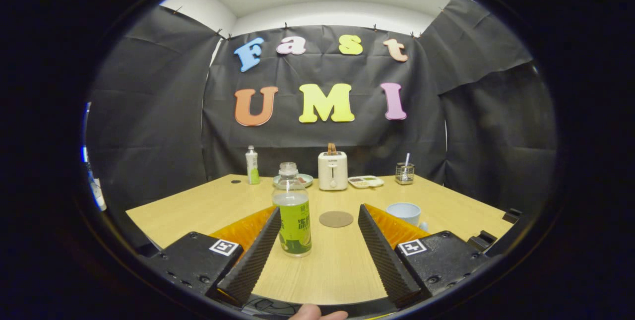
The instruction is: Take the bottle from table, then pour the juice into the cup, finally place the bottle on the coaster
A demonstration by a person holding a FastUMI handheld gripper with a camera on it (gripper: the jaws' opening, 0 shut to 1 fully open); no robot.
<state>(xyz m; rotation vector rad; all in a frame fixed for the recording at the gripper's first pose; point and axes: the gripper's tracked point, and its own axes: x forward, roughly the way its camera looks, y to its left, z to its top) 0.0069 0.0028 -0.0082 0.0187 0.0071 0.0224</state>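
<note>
We see the bottle point(292, 211) standing upright on the wooden table point(198, 206), its cap off and greenish juice filling it up to the shoulder, a green label wrapped round its lower half; it stands between the fingers, close against the inner face of the left finger point(255, 255) and apart from the right one; the gripper point(317, 255) is spread wide, its two ribbed black fingers well apart and pressing on nothing; just beyond the fingertips, to the right of the bottle, lies the round brown coaster point(336, 219), flat on the table; further right, partly behind the right finger, we make out the pale blue cup point(404, 211); along the far edge of the table stand a second small bottle point(252, 164), a plate point(305, 178), a white toaster point(332, 170), a shallow tray point(365, 181) and a wire holder point(405, 173); a fingertip point(317, 313) of the person's hand shows below the gripper
</note>
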